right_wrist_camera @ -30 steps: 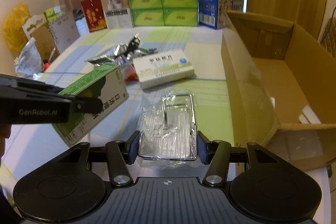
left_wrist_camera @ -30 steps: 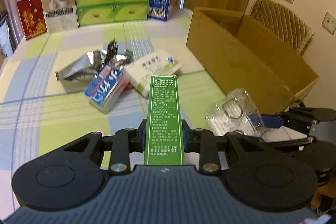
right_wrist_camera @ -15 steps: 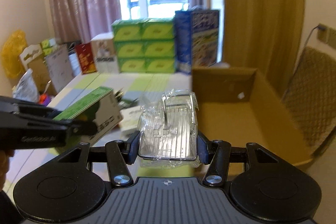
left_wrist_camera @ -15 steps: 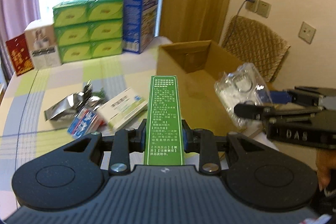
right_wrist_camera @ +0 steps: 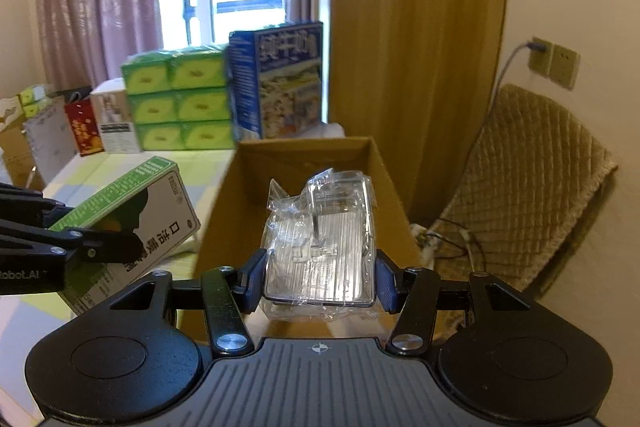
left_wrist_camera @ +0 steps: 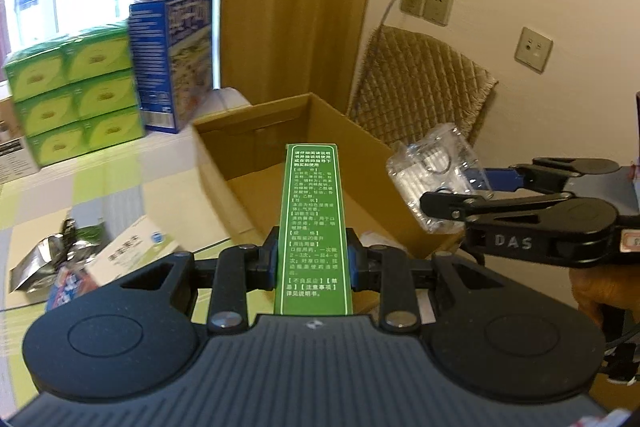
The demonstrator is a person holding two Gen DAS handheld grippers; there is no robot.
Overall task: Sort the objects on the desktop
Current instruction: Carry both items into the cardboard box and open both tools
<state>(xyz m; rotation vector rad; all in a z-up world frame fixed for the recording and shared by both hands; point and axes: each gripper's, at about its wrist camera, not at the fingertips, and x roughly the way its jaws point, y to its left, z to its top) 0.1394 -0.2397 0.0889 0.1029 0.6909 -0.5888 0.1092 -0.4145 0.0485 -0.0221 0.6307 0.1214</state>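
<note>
The left gripper (left_wrist_camera: 313, 259) holds a green box (left_wrist_camera: 313, 227) upright on its narrow edge, clamped between the two fingers (left_wrist_camera: 269, 261) near the box's lower end. The box's long green side, printed with white text, faces the camera and reaches forward past the fingers. It hangs in the air over the near corner of an open carton (left_wrist_camera: 224, 163).

The right gripper (right_wrist_camera: 320, 281) grips a clear pack (right_wrist_camera: 322, 247), a transparent plastic wrapper with a metal-wire item inside. Its blue-padded fingers (right_wrist_camera: 252, 281) press on the pack's two sides at its near end, and the rest of the pack juts forward. The pack is held above the carton's (right_wrist_camera: 304, 155) open top.

From the left camera, the right gripper (left_wrist_camera: 448, 203) comes in from the right with the pack (left_wrist_camera: 436, 179) over the carton's right wall. From the right camera, the left gripper (right_wrist_camera: 120, 247) comes in from the left with the box (right_wrist_camera: 140, 219) beside the carton's left wall.

The carton stands at the right side of the counter (left_wrist_camera: 108, 187), which has a checked cloth. On the counter to the left lie a white box (left_wrist_camera: 132, 257), a foil bag (left_wrist_camera: 52, 259) and a blue packet (left_wrist_camera: 66, 285), close together. At the counter's far end stand stacked green tissue packs (right_wrist_camera: 180, 99) and a tall blue box (right_wrist_camera: 280, 79). A quilted chair (right_wrist_camera: 532, 183) is right of the carton.
</note>
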